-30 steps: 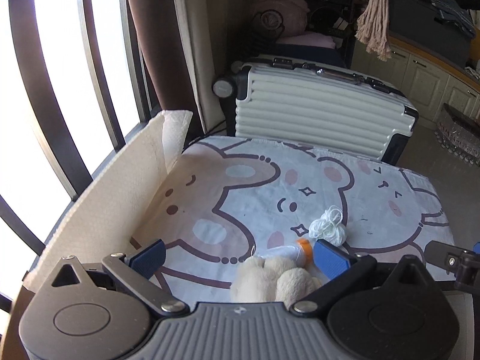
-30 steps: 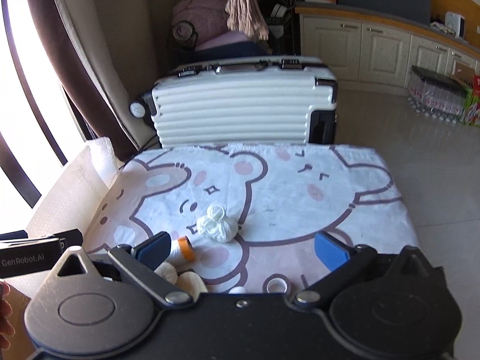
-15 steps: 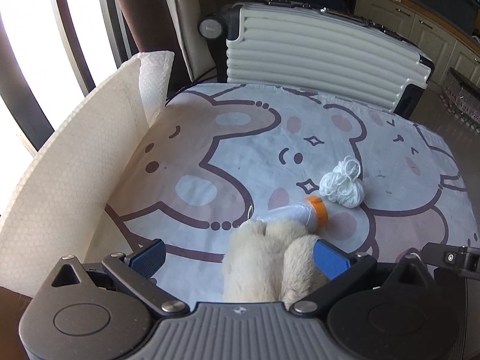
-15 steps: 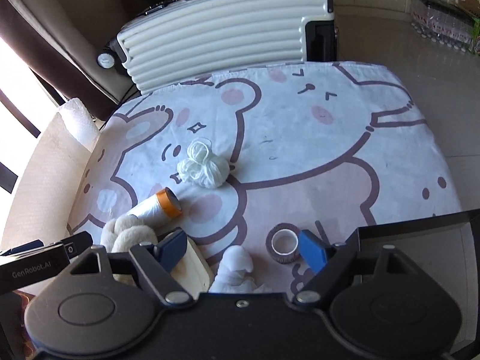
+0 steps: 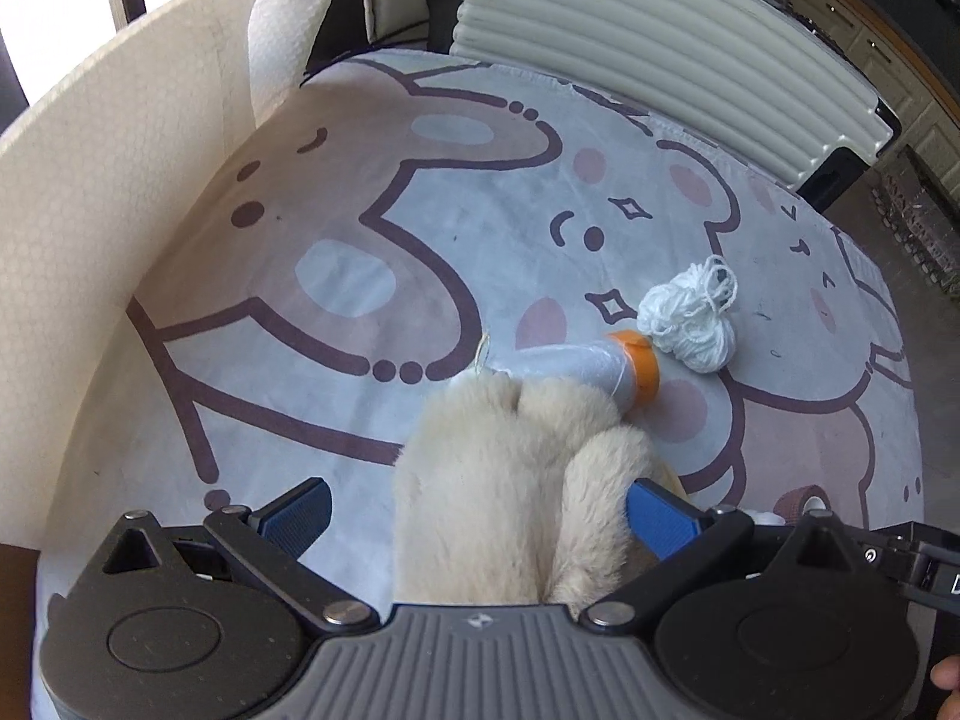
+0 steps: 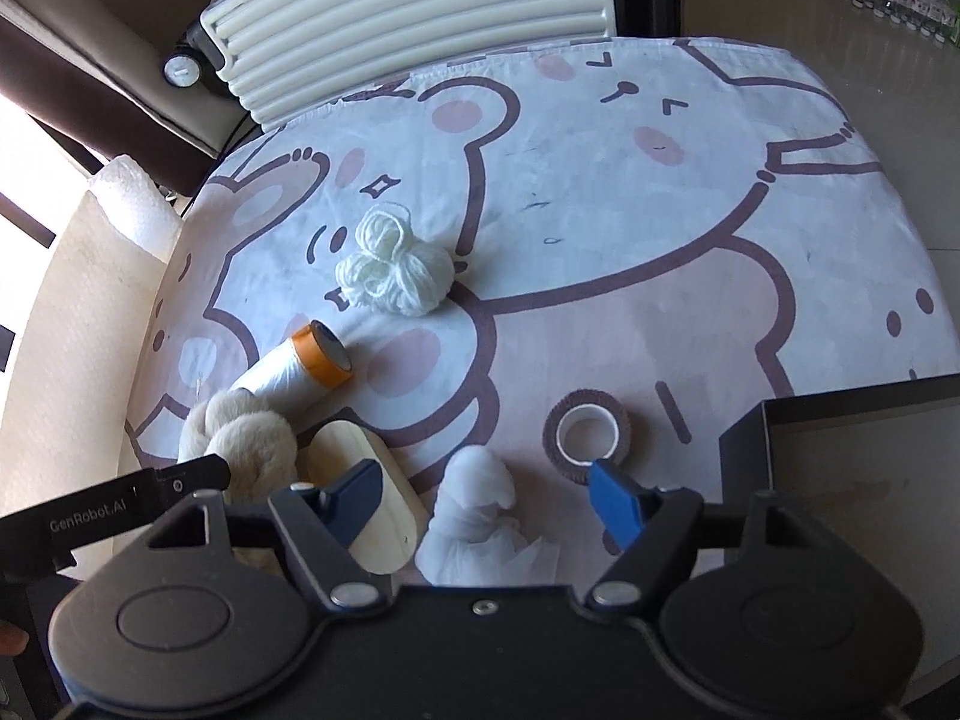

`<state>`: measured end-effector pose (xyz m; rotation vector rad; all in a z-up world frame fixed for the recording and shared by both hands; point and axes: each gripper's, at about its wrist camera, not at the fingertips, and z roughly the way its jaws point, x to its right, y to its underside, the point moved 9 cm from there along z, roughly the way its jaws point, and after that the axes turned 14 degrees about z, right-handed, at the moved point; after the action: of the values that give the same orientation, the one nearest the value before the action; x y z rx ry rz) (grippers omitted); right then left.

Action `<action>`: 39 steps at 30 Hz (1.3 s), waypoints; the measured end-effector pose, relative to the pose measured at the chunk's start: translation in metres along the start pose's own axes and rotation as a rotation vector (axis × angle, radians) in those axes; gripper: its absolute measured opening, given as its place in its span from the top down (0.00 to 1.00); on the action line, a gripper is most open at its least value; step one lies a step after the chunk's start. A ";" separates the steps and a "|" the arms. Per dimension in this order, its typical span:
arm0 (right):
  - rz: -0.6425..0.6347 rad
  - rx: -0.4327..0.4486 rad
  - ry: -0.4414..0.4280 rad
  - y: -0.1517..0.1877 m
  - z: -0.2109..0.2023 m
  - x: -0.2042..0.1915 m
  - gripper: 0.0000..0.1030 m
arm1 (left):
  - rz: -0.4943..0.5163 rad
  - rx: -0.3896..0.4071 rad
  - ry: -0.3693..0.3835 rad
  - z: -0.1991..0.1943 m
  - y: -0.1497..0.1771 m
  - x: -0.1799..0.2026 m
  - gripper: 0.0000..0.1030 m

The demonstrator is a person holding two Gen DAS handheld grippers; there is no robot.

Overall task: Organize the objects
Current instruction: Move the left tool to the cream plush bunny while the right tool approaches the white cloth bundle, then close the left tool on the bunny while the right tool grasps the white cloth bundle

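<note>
Both grippers have dropped closer. Left gripper, jaws wide, straddles the plush toy at the table's near edge; right gripper, jaws wide, hangs over white cloth.

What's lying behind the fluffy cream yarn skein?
Directly behind the cream skein lies the orange-ended roll, with white yarn farther back. The skein covers the roll's near end, and whatever lies beneath the skein is hidden.
</note>
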<state>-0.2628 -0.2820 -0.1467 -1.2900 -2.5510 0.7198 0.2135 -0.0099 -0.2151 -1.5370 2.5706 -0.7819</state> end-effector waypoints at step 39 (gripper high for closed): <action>0.131 -0.120 0.026 0.029 0.026 0.021 0.35 | -0.112 -0.053 0.411 0.019 0.017 0.041 0.05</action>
<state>-0.2647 -0.2593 -0.1846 -1.5061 -2.5420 0.5768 0.1843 -0.0448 -0.2304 -1.7024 2.8177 -1.1612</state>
